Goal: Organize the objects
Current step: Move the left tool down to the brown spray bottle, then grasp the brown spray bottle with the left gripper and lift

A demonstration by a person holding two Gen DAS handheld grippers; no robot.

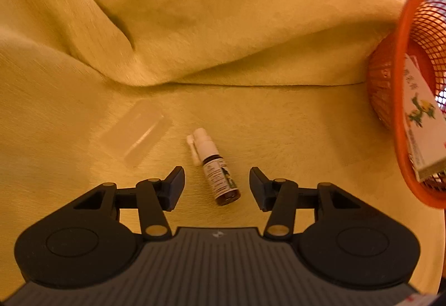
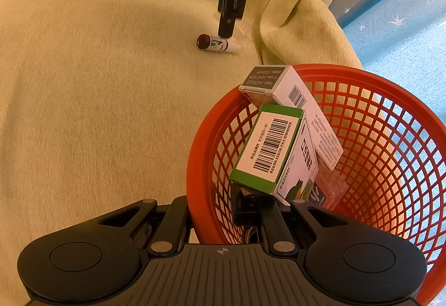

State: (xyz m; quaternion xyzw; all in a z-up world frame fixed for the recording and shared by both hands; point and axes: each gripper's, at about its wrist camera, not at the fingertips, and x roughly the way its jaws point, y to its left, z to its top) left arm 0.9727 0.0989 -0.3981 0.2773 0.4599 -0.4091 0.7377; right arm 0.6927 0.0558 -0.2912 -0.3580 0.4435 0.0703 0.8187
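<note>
Judging progress: two boxes [image 2: 281, 149] sit in the orange basket [image 2: 376, 116], whose rim my right hand-held gripper [image 2: 211, 211] clamps. My left hand-held gripper [image 1: 217, 186], wide open and empty, straddles the spray bottle [image 1: 217, 169] outside the basket, not yet collected.

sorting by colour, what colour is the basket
Orange-red mesh basket; the right wrist view shows it best.
</note>
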